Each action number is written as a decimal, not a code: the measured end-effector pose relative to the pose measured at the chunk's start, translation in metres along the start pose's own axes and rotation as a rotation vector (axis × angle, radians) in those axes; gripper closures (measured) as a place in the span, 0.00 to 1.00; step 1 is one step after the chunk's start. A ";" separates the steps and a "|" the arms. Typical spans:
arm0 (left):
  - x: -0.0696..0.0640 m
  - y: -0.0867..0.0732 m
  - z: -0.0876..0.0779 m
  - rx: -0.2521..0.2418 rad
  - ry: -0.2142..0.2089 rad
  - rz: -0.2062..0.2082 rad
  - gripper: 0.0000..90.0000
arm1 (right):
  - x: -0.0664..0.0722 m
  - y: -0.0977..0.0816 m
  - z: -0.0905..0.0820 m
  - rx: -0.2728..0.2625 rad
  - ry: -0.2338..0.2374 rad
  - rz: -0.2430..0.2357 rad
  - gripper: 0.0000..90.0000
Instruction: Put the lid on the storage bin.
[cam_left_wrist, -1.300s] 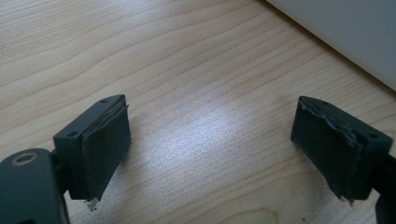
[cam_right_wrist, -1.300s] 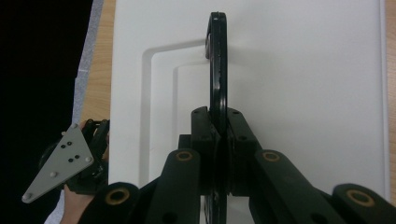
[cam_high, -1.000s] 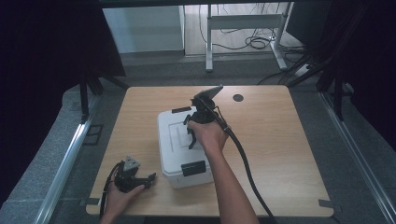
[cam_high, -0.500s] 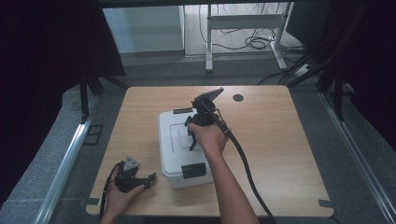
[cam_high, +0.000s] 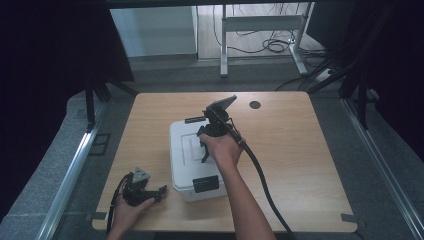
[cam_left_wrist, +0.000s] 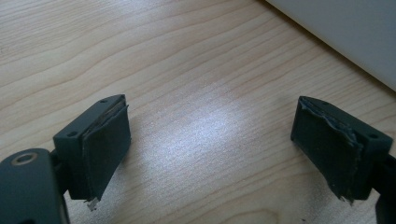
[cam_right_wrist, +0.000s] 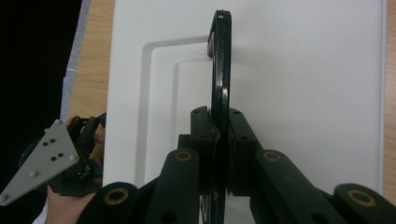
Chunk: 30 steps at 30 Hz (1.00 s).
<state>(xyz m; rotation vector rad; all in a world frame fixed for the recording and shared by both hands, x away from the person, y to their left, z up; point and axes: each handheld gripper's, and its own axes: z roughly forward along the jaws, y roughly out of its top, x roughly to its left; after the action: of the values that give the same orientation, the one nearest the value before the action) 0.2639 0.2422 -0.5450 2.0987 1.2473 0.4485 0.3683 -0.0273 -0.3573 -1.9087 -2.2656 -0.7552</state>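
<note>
A white plastic case (cam_high: 182, 167) lies in the middle of the wooden table (cam_high: 300, 150). Its black carry handle (cam_right_wrist: 221, 60) stands up from the recessed lid. My right gripper (cam_right_wrist: 219, 121) points down over the lid and is shut on that handle; from above, the right gripper (cam_high: 207, 142) sits under the person's hand. My left gripper (cam_high: 159, 190) rests at the table's front left, beside the case. In its own view the left gripper (cam_left_wrist: 212, 140) is open, its pads (cam_left_wrist: 105, 144) wide apart over bare wood, with the case's white wall (cam_left_wrist: 345, 37) at the upper right.
A black latch (cam_high: 205, 184) sits on the case's near end and another (cam_high: 194, 120) on its far end. A dark round cable hole (cam_high: 255, 104) is near the table's far edge. The right gripper's cable (cam_high: 260, 175) trails to the front edge.
</note>
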 end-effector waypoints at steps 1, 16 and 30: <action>0.000 0.000 0.000 0.000 0.000 0.001 0.13 | -0.001 0.000 0.000 -0.001 0.001 0.001 0.94; 0.000 0.000 0.000 0.000 0.000 0.000 0.13 | -0.018 -0.004 -0.020 -0.084 0.048 -0.129 0.67; 0.000 0.000 0.000 0.000 0.001 0.003 0.13 | -0.048 -0.015 -0.049 -0.144 0.078 -0.144 0.62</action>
<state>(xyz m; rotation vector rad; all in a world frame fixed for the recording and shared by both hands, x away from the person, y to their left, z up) 0.2641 0.2424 -0.5450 2.1007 1.2441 0.4507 0.3527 -0.0928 -0.3371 -1.7506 -2.3800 -1.0181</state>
